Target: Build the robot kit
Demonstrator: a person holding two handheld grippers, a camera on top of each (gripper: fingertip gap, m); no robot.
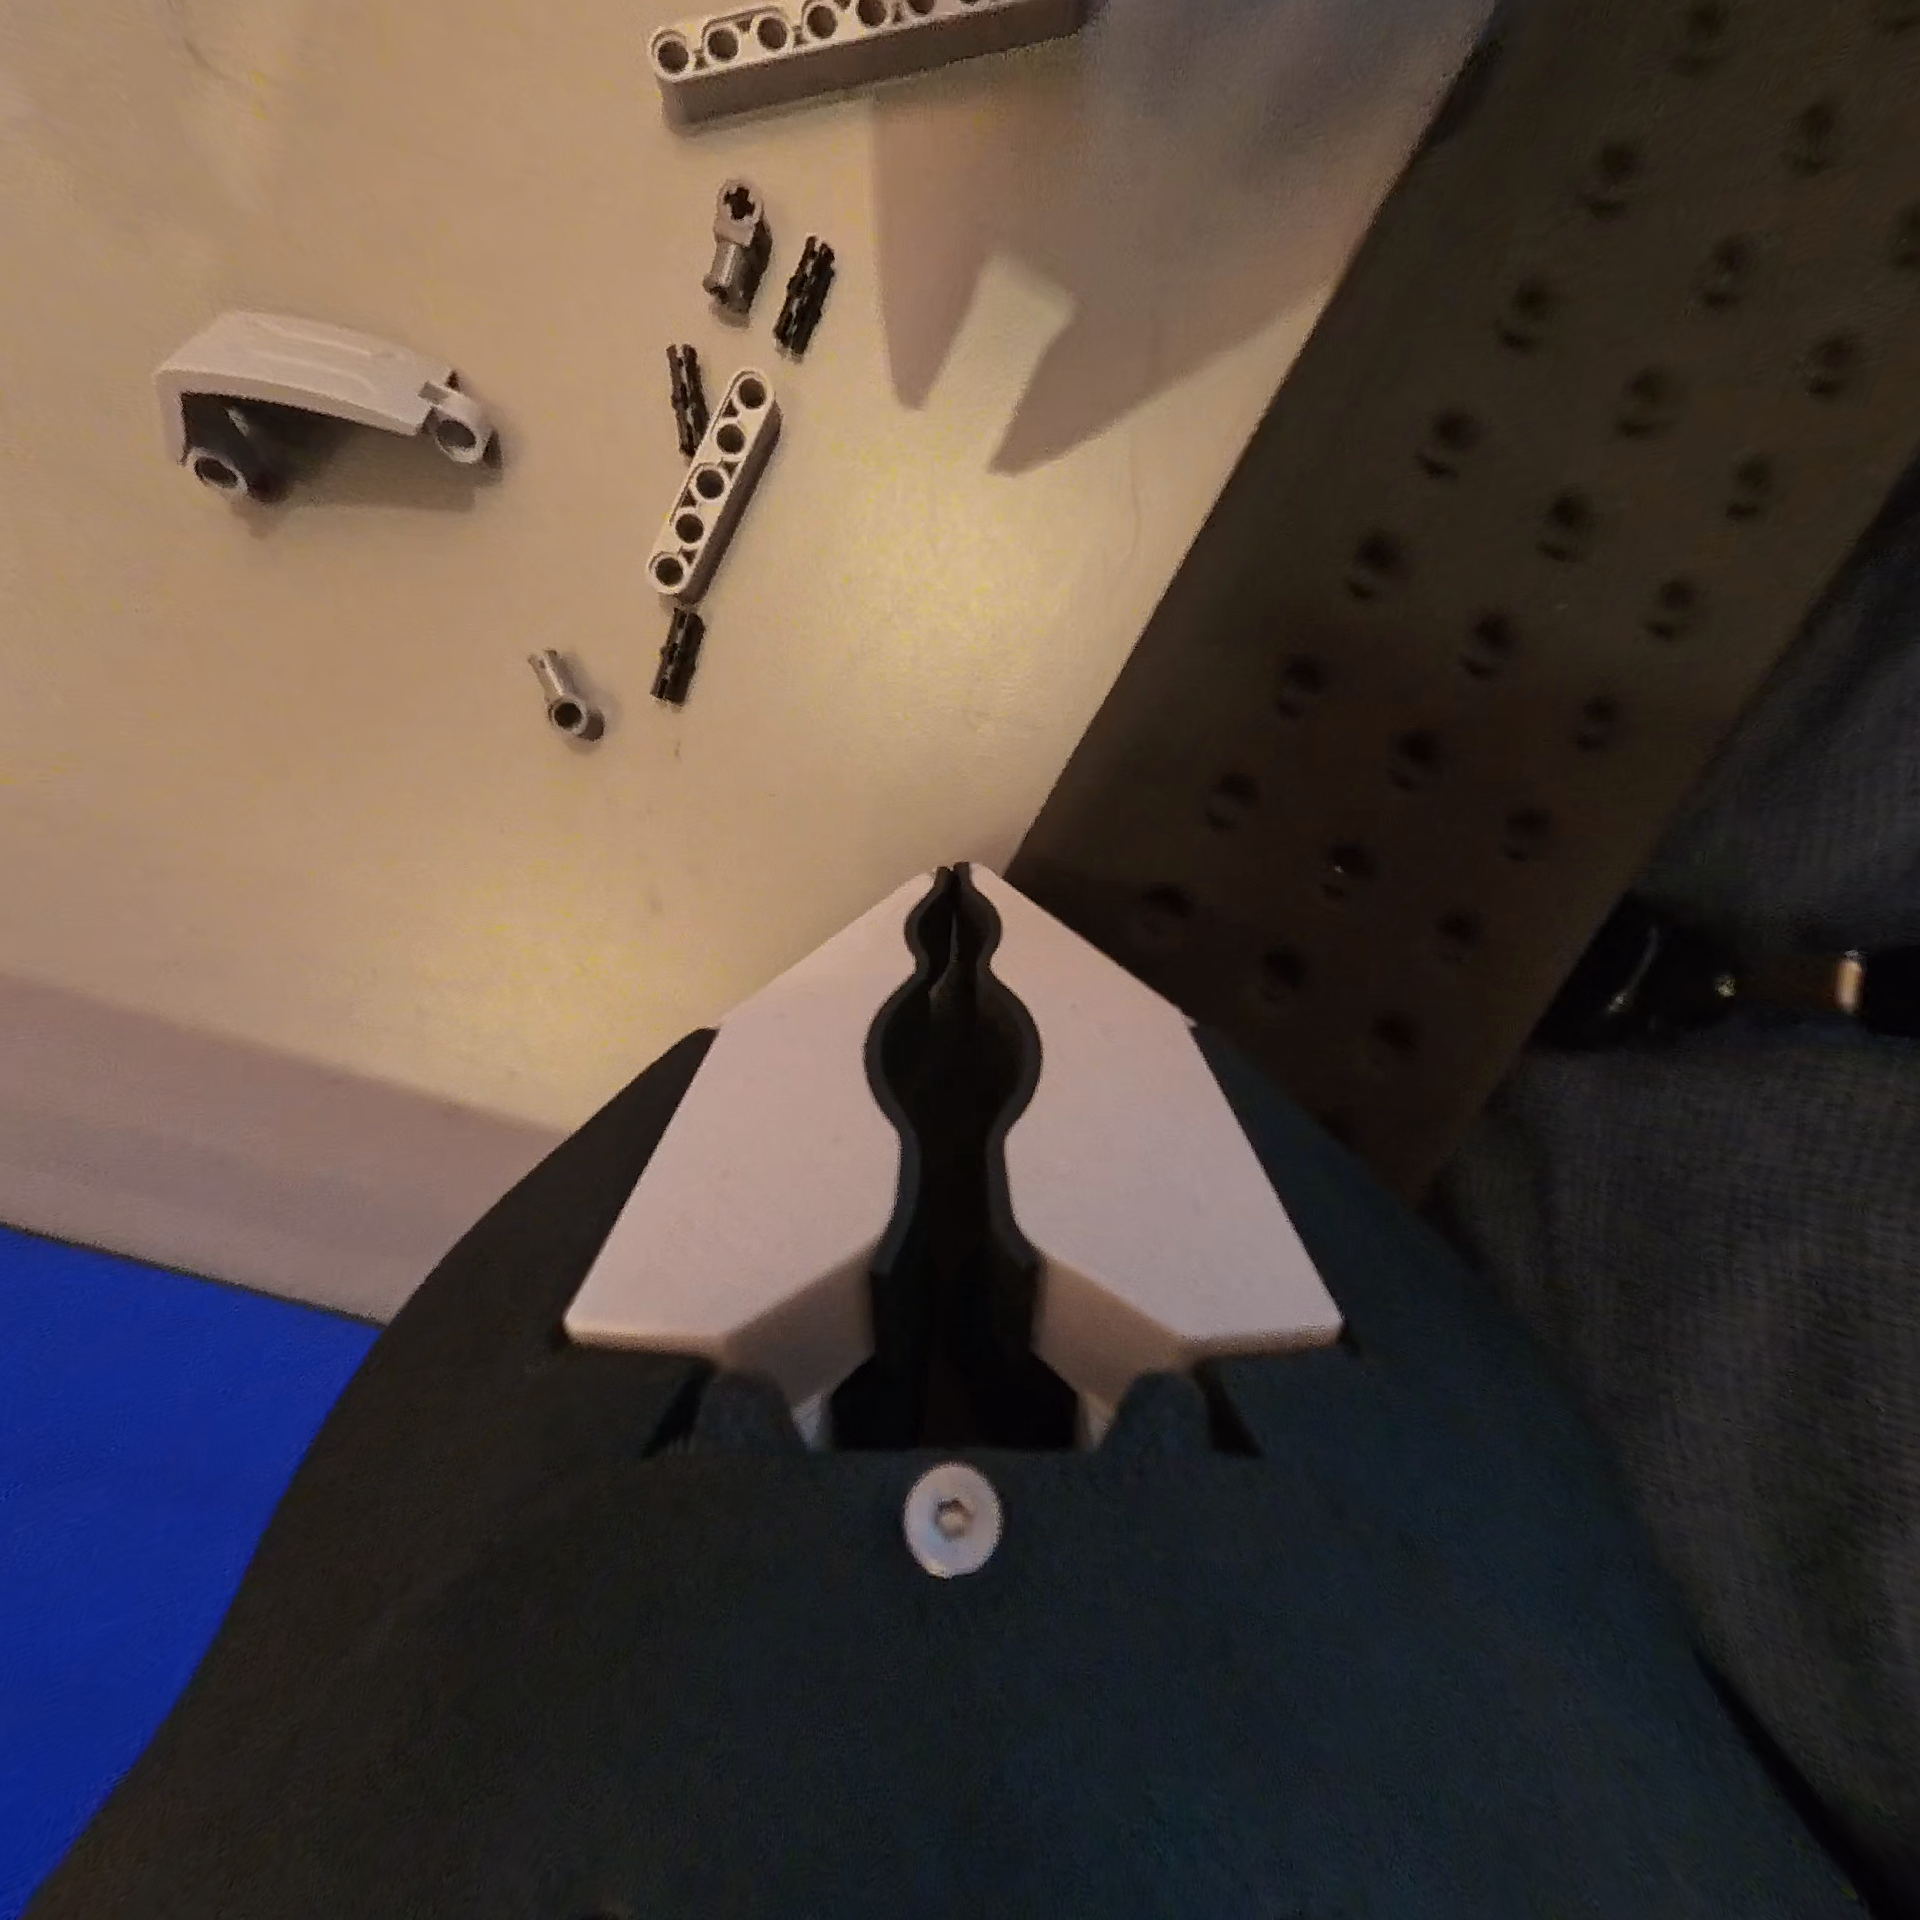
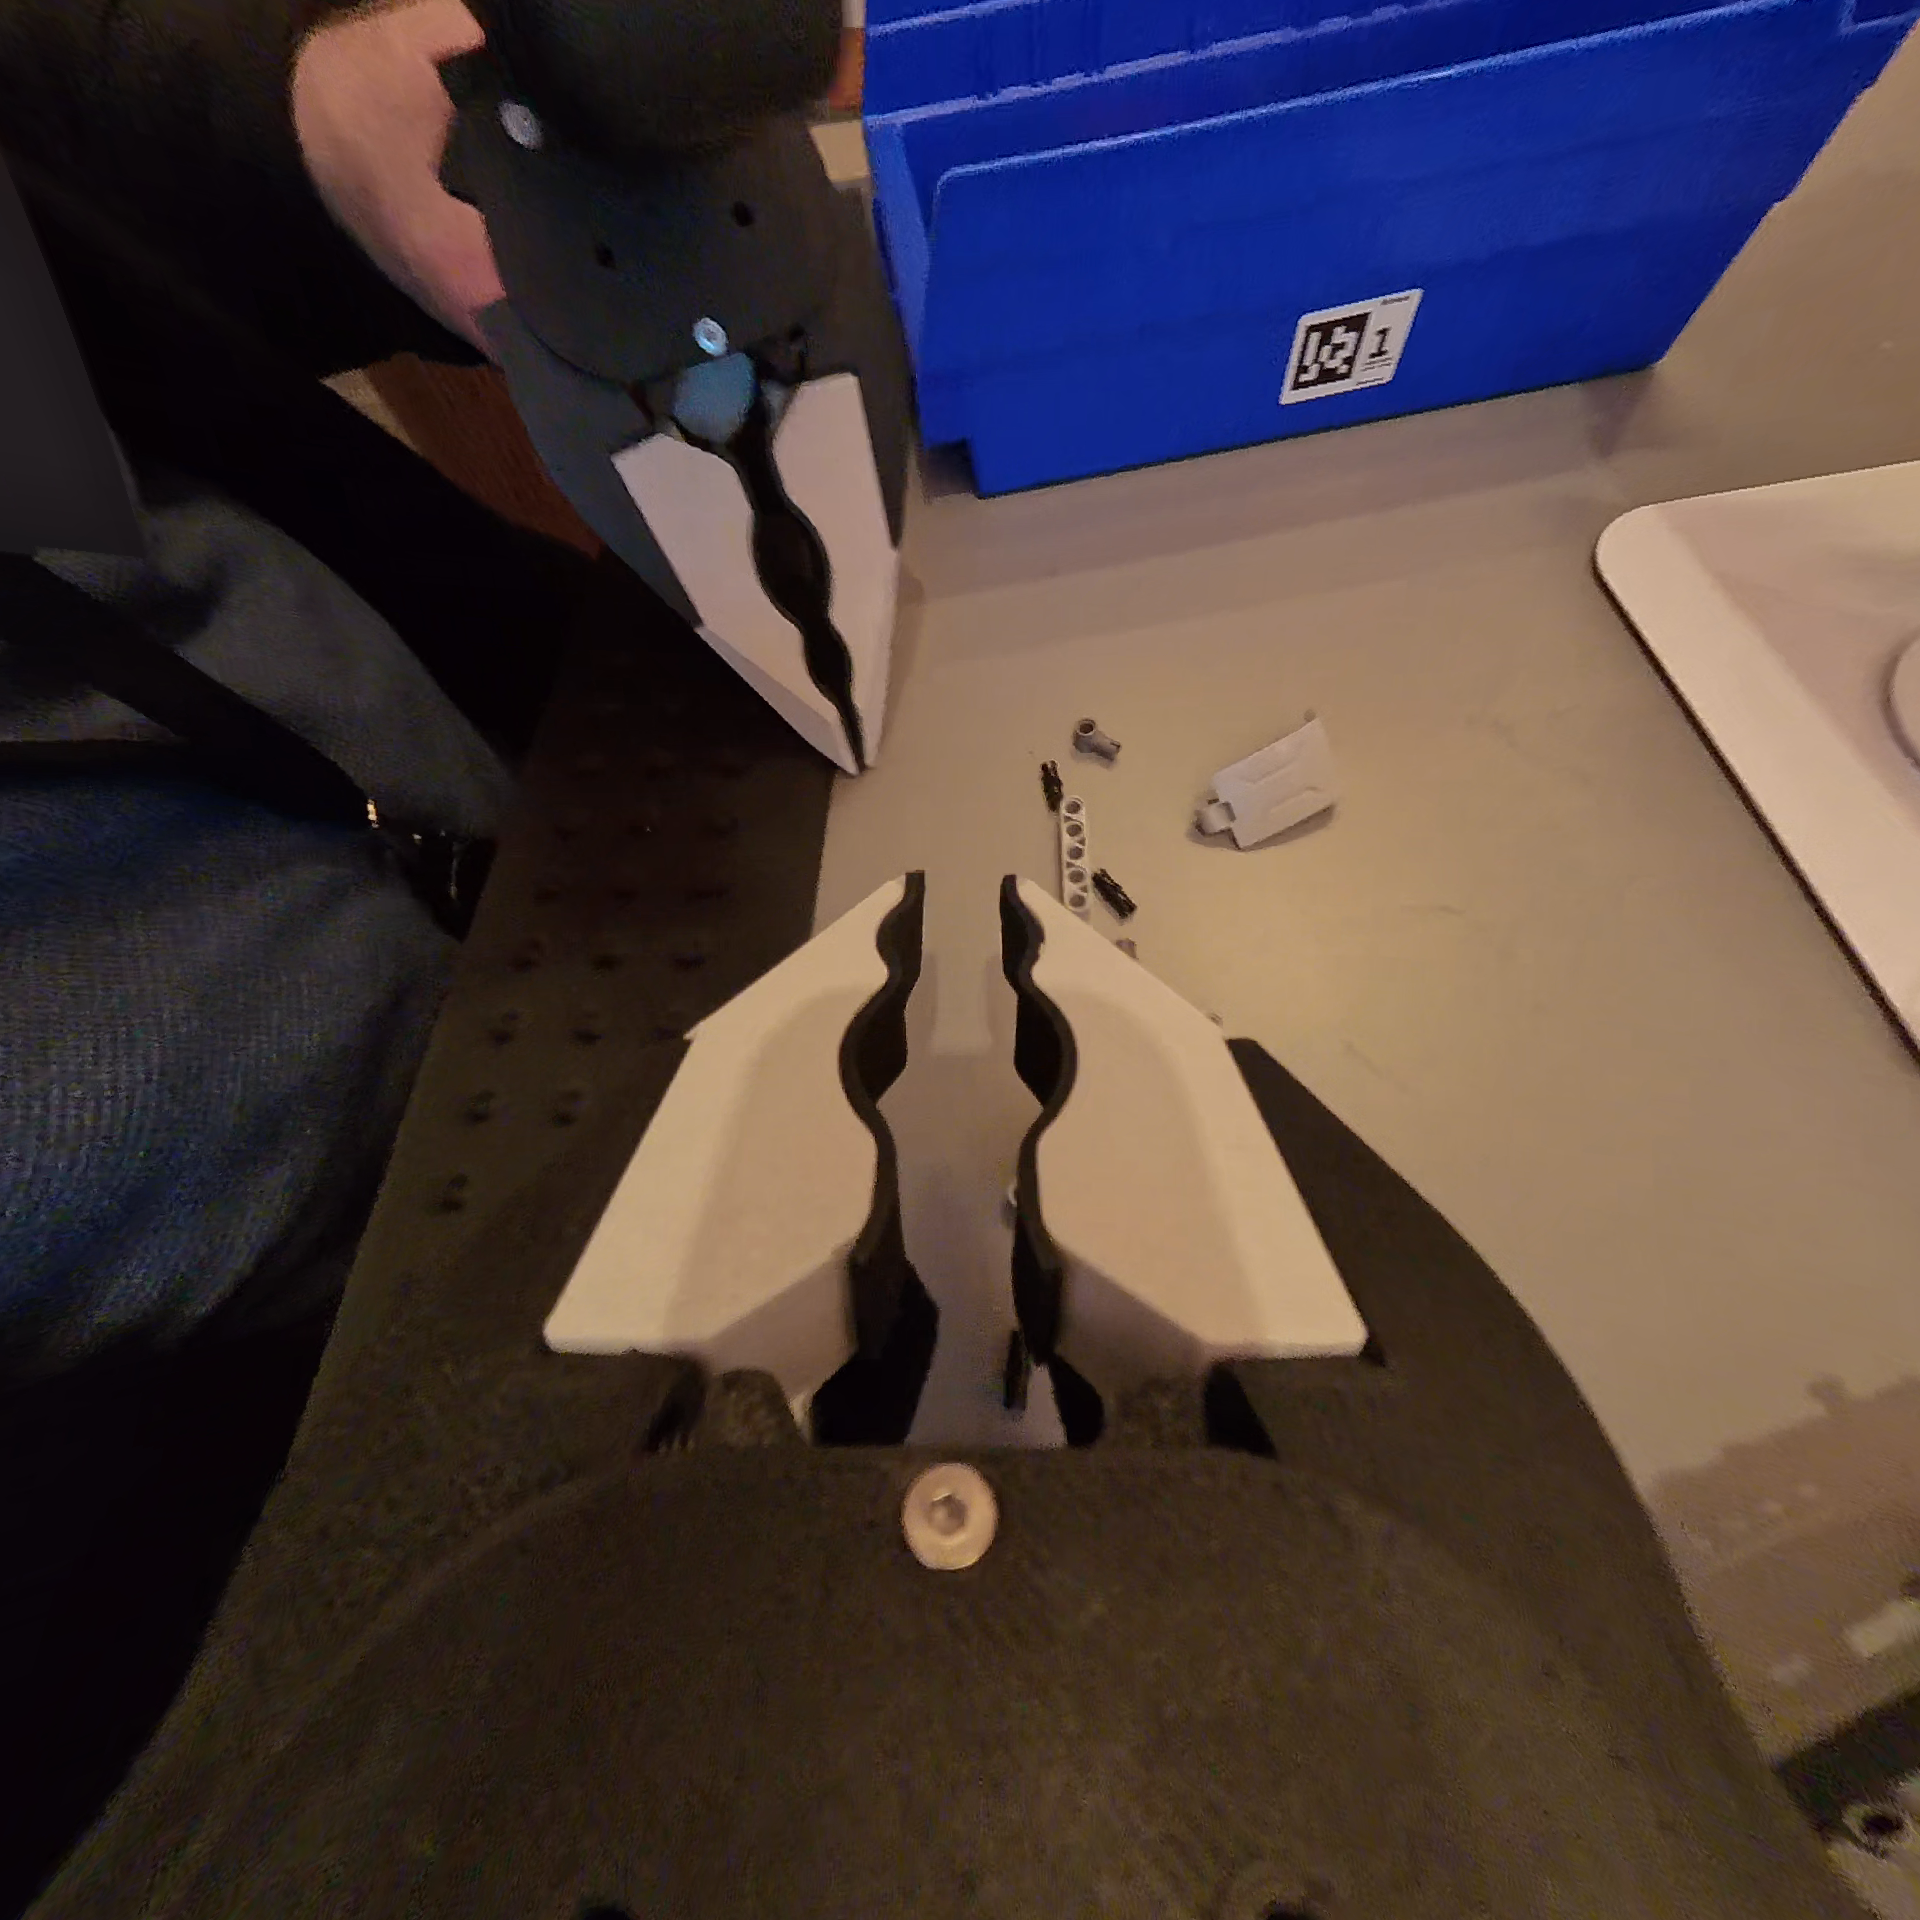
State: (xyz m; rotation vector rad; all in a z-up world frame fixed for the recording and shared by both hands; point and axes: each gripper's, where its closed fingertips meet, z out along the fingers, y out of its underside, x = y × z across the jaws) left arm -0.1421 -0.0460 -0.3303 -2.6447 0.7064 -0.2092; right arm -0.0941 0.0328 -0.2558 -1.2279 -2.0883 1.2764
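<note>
Left wrist view, bottom centre: the left gripper [image 1: 956, 878] is clenched, tips pressed together with nothing between them, hovering over the pale counter [image 1: 312, 790] right by its dark perforated edge strip [image 1: 1455, 644]. It grasps nothing.

Right wrist view, lower middle: the right gripper [image 2: 961, 883] is released, jaws apart with bare counter showing through the gap. Nothing is pinched. A small black piece shows low in that gap near the base of the right-hand finger; whether it lies on the counter or rests against the finger, I cannot tell.

Just ahead of the right gripper's tips, centre of frame, lies a short grey holed beam [image 2: 1075, 852] with a black pin [image 2: 1114, 891] beside its near end and another black pin at its far end. A little beyond, a small grey connector [image 2: 1094, 740], and to the right a curved grey panel piece [image 2: 1273, 795]. From the left wrist view the same scatter sits in the upper left: panel at far left, beam mid-frame, pins and connectors round it, and a longer holed beam [image 1: 862, 52] at the top edge.

As a judgement only: neither gripper has engaged a part, and the right one, released and nearest the short beam, stands closest to the pieces.

Farther back, upper right of the right wrist view: a blue bin [image 2: 1299, 208] carrying a square black-and-white marker, and a white tray [image 2: 1683, 623] at the right edge.
</note>
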